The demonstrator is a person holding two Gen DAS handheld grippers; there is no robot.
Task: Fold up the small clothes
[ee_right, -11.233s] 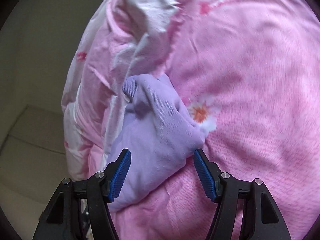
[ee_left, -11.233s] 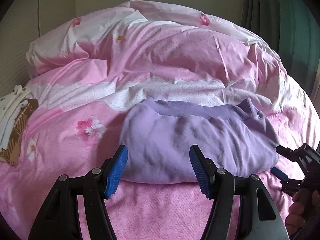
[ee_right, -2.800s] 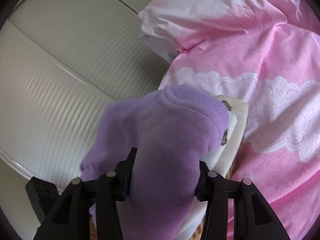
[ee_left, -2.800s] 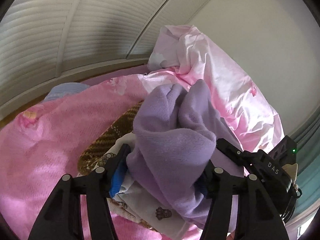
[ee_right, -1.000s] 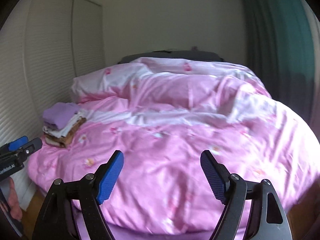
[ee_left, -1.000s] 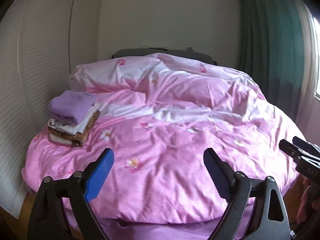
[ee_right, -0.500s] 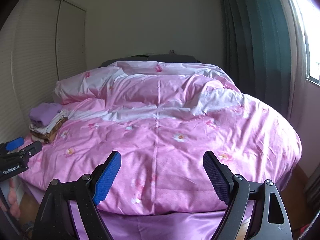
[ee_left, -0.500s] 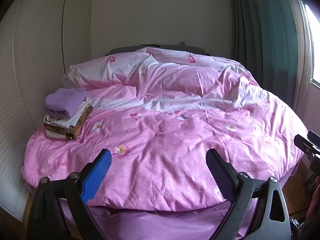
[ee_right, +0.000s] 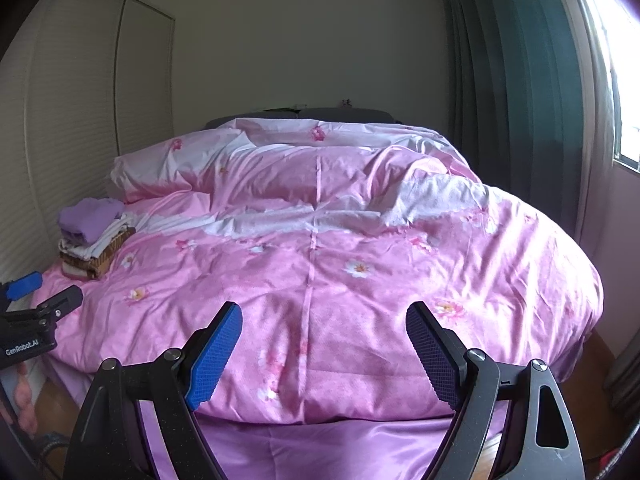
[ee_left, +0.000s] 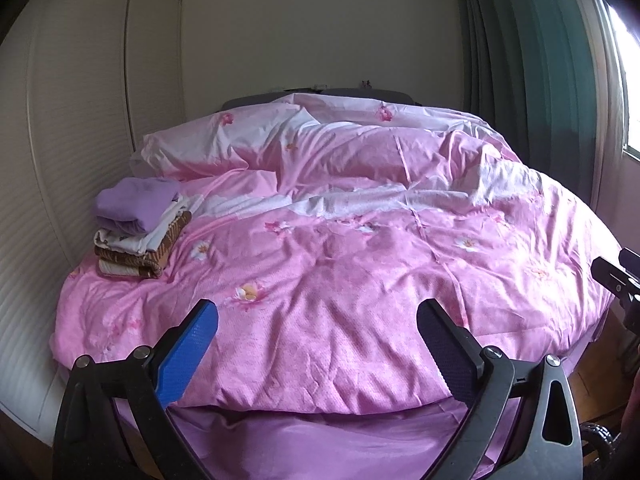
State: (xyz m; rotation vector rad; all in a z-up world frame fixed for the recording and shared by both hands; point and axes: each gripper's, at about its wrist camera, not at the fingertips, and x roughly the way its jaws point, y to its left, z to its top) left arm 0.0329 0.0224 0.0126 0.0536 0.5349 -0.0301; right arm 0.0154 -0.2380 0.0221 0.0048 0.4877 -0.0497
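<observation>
A folded lilac garment [ee_left: 134, 202] lies on top of a small stack of folded clothes [ee_left: 138, 250] at the left edge of the bed; it also shows in the right wrist view [ee_right: 90, 216]. My left gripper [ee_left: 318, 344] is open and empty, held back from the foot of the bed. My right gripper [ee_right: 324, 346] is open and empty too, also off the foot of the bed. Each gripper shows at the edge of the other's view: the right one [ee_left: 618, 280] and the left one [ee_right: 36, 300].
A pink flowered duvet [ee_left: 360, 264] covers the bed, with pillows [ee_left: 224, 140] at the head. Closet doors [ee_left: 80, 128] run along the left wall. Green curtains [ee_left: 532, 80] and a window are on the right. Wooden floor shows at the bed's foot.
Both grippers have let go of the lilac garment on the stack and drawn back past the foot of the bed. In the last half second they moved only slightly farther back.
</observation>
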